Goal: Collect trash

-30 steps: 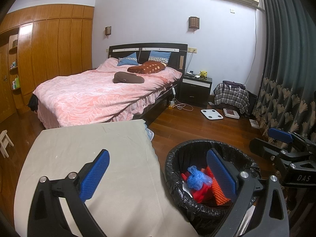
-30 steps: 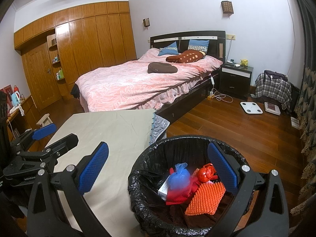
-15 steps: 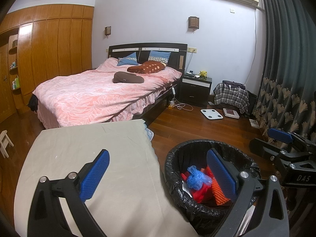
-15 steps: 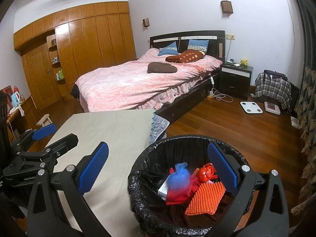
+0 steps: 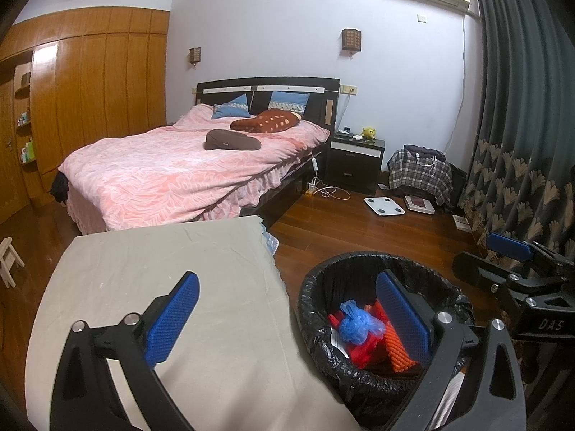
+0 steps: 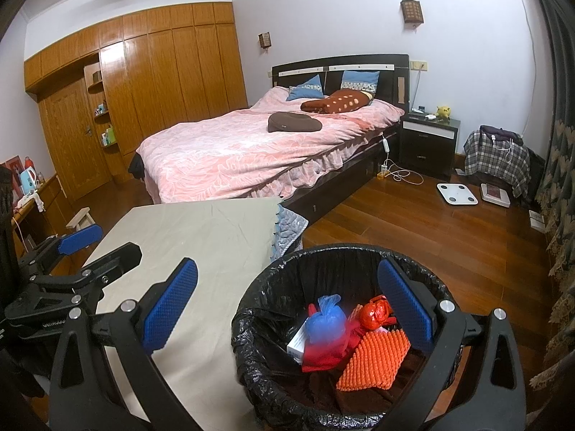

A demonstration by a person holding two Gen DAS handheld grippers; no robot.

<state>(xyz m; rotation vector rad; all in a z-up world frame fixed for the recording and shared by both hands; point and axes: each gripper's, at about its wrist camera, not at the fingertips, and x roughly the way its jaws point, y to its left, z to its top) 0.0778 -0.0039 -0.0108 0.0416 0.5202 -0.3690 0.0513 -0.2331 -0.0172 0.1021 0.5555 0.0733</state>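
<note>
One trash bin [image 6: 251, 323], black-lined; inside: one blue bag [image 6: 325, 319], one orange knobbly piece [image 6: 373, 359], one red crumpled lump [image 6: 373, 312], one white box [image 6: 296, 341]. Two grippers [image 5: 284, 312] [image 6: 287, 305]. One bed [image 6: 251, 151], two blue pillows [image 6: 305, 86], two wall lamps [image 6: 411, 10], two floor scales [image 6: 456, 192]

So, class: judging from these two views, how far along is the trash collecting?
Done: the bin beside the table already holds a blue bag, a red wrapper, an orange mesh piece and a white box. In hand: nothing; the left gripper and right gripper are both open and hold nothing. Left: no trash shows on the table's visible top, so the job looks nearly finished.
</note>
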